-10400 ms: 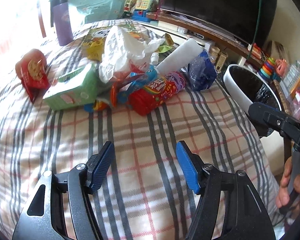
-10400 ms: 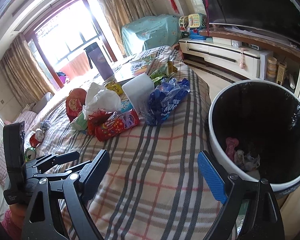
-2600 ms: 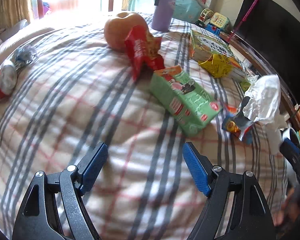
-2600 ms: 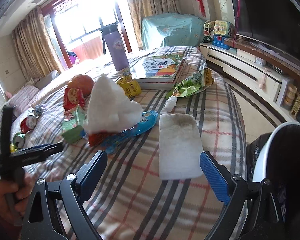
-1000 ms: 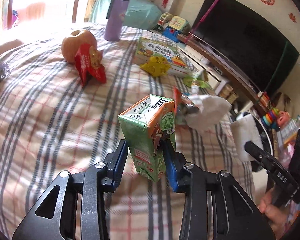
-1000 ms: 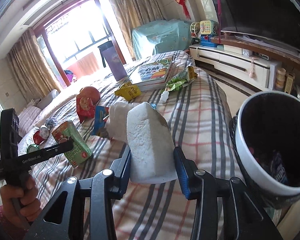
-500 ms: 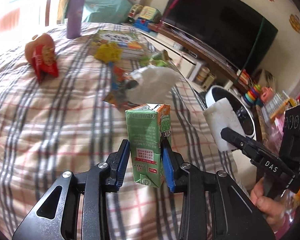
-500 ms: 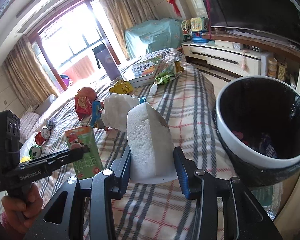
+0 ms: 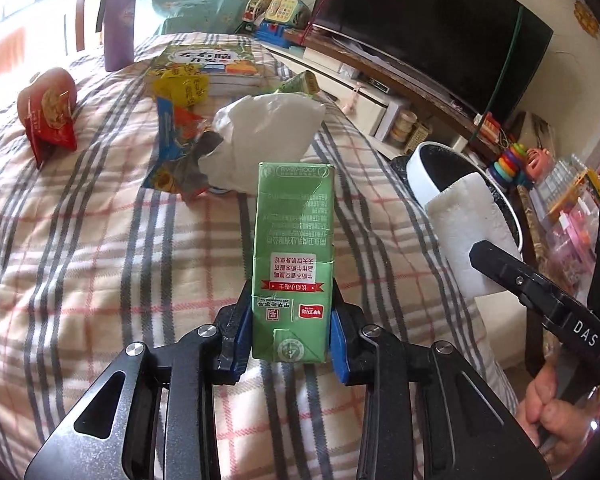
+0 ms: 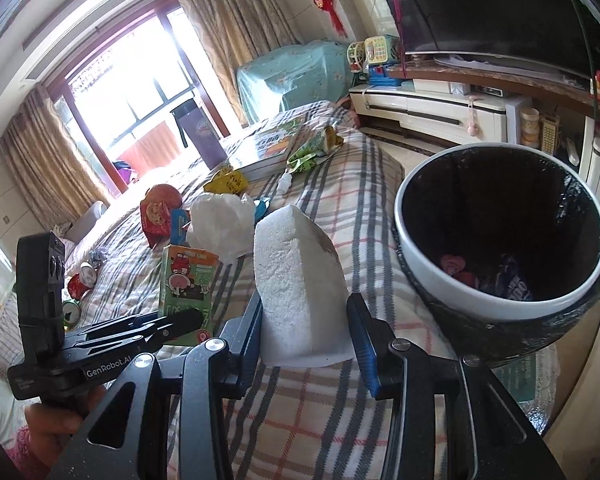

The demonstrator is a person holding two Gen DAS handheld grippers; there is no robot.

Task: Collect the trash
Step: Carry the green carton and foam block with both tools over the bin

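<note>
My left gripper (image 9: 290, 340) is shut on a green drink carton (image 9: 294, 256) and holds it upright above the plaid bed; the carton also shows in the right wrist view (image 10: 186, 280). My right gripper (image 10: 306, 338) is shut on a white foam block (image 10: 300, 284), held just left of the white-rimmed trash bin (image 10: 500, 308) with a black liner. The block (image 9: 466, 228) and the bin (image 9: 424, 172) also show at the right of the left wrist view. Some trash lies in the bin's bottom.
On the plaid bed lie a white plastic bag (image 9: 268, 136), a torn colourful wrapper (image 9: 176, 152), a red snack bag (image 9: 50, 120), a yellow wrapper (image 9: 184, 88), a book (image 9: 204, 60) and a purple flask (image 9: 118, 20). A TV stand (image 10: 440, 108) runs behind the bin.
Both grippers have moved right toward the bin with their loads still held. The bin looms larger and closer in the right wrist view.
</note>
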